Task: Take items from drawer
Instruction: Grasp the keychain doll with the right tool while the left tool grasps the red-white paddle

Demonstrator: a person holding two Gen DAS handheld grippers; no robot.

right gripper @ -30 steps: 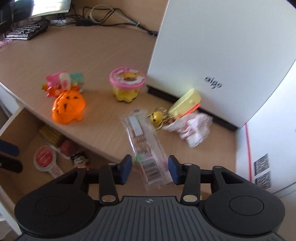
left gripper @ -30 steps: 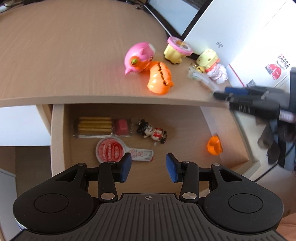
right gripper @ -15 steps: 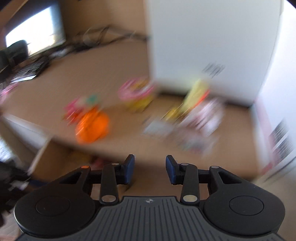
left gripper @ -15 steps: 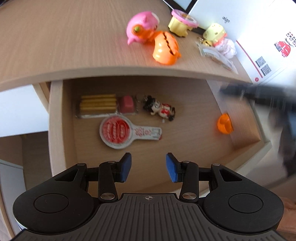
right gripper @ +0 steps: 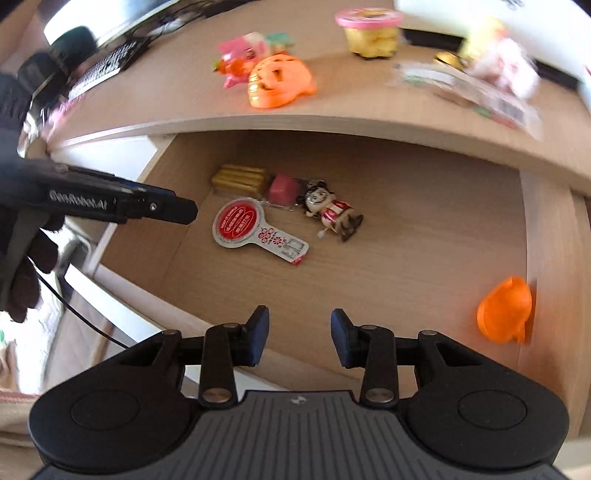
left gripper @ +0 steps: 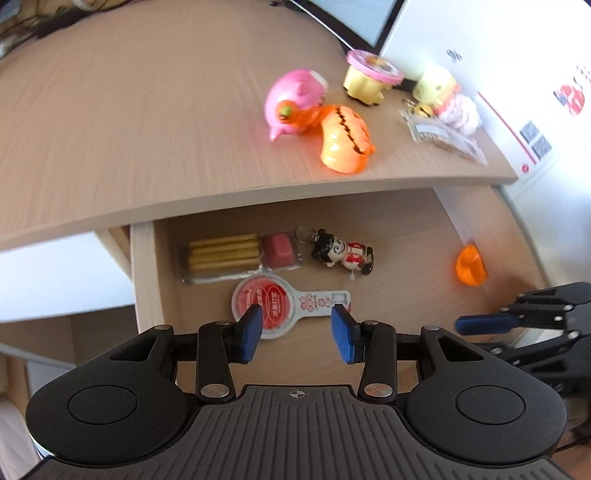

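Note:
The open wooden drawer holds a wafer snack pack, a red-and-white paddle-shaped packet, a small doll keychain and an orange toy at the right wall. My left gripper hovers open above the paddle packet, holding nothing. My right gripper hangs open and empty over the drawer's front edge, left of the orange toy. Each gripper shows in the other's view, the right one and the left one.
On the desktop lie a pink pig toy, an orange pumpkin toy, a pink-lidded yellow cup, a snack wrapper and small toys by a white box. A gloved hand holds the left gripper.
My right gripper swung down from the desktop, leaving the wrapper there, and now looks into the drawer. The left gripper shifted slightly over the drawer, still open.

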